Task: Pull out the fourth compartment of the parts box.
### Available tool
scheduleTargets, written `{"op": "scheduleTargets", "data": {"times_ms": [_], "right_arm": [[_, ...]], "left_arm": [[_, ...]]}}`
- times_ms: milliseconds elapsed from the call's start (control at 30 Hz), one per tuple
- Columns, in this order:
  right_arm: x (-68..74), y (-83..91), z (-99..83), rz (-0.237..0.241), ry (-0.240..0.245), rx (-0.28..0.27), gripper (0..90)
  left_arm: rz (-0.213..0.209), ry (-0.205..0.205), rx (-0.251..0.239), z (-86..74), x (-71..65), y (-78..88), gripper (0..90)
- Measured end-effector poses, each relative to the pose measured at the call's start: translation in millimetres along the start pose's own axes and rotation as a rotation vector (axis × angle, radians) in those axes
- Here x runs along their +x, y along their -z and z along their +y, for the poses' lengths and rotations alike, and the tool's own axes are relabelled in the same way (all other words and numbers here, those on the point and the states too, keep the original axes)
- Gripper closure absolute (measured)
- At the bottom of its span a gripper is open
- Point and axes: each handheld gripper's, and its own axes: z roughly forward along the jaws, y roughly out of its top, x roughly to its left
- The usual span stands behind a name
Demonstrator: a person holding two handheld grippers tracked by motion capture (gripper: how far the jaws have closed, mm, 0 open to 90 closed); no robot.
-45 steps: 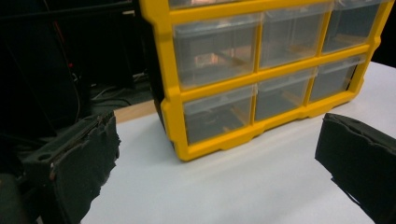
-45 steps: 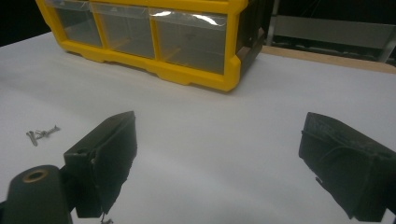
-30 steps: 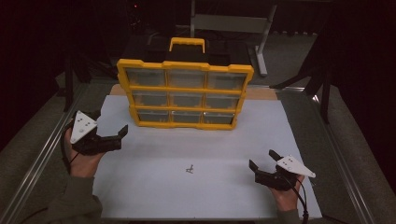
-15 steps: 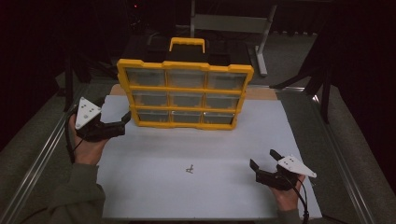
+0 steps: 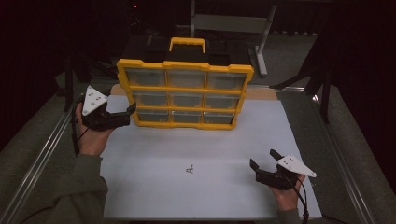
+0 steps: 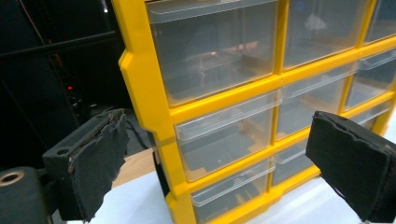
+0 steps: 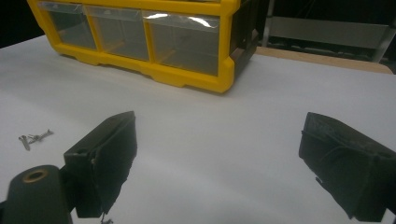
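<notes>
yellow drawer cabinet [image 5: 185, 97] stands upright at the far edge of white table sheet [image 5: 196, 154]. left gripper [image 5: 125, 113], jaws wide and holding nothing, is at its left side, probably to steady it. right gripper [image 5: 265, 165] rests open near screws [image 5: 189, 169].

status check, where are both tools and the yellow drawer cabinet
Left tool open at the yellow drawer cabinet left edge, empty. Right tool open, over the white sheet. Small screws loose mid-sheet.
</notes>
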Motion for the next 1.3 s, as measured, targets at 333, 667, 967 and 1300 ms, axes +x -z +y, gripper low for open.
{"op": "scheduleTargets", "data": {"times_ms": [333, 667, 967, 1300], "right_arm": [[0.5, -0.8, -0.1, -0.001, -0.001, 0.003, 11.4], [0.2, -0.8, -0.1, -0.001, 0.0, 0.003, 11.4], [0.3, -1.2, 0.0, 0.001, 0.004, 0.005, 11.4], [0.3, -1.4, 0.1, 0.002, 0.004, 0.007, 11.4]], "left_arm": [[-0.027, -0.022, 0.066, 3.5, -1.1, -15.2, 8.1], [-0.033, -0.088, 0.12, 2.4, -5.7, -29.5, 16.1], [-0.042, -0.158, 0.161, 1.0, -15.5, -40.3, 21.8], [-0.04, -0.219, 0.184, 5.4, -22.6, -47.4, 25.2]]}}
